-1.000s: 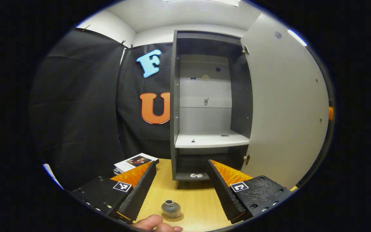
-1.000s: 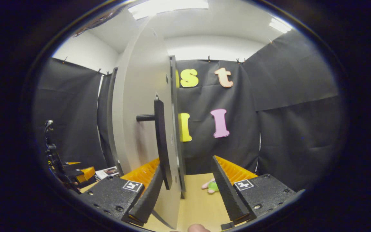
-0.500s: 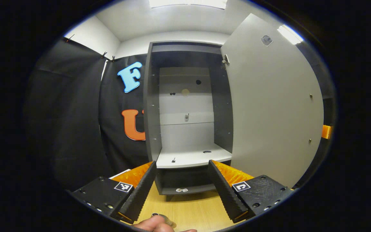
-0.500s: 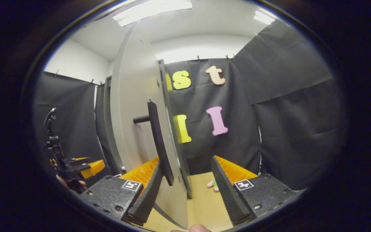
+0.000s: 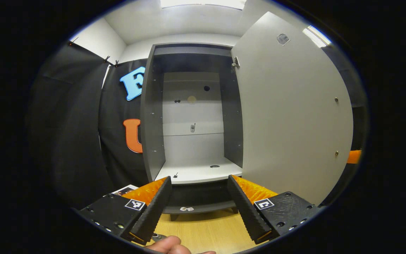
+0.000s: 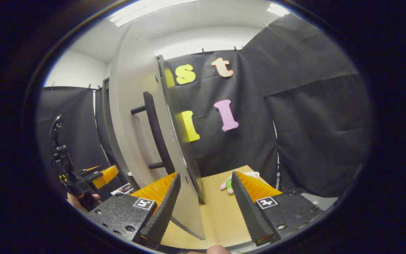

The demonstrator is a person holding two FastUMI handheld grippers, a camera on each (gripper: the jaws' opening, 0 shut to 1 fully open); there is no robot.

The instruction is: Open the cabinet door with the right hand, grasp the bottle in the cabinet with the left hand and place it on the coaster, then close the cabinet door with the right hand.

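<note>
The grey cabinet (image 5: pixel 192 116) stands open, and its white shelf (image 5: pixel 199 173) is bare. Its door (image 5: pixel 291 116) is swung out to the right. My left gripper (image 5: pixel 198 178) is open in front of the shelf with nothing between its fingers. The bottle's top (image 5: pixel 158 236) peeks in at the bottom edge beside a thumb (image 5: pixel 167 244). In the right gripper view the door (image 6: pixel 136 116) is seen nearly edge-on, with its black bar handle (image 6: pixel 157 134) above my left finger. My right gripper (image 6: pixel 205 174) is open, and the door's lower corner lies between its fingers.
The wooden table (image 6: pixel 217 215) runs under the cabinet. A pink and green toy (image 6: pixel 228 182) lies beyond the door near the cloth wall. Booklets (image 5: pixel 124 190) sit left of the cabinet. The left gripper (image 6: pixel 95 175) and the hand holding it (image 6: pixel 78 201) show at far left.
The left gripper view has risen, so the bottle and coaster have slid to the bottom edge. The handle has moved from between the right fingers to above them.
</note>
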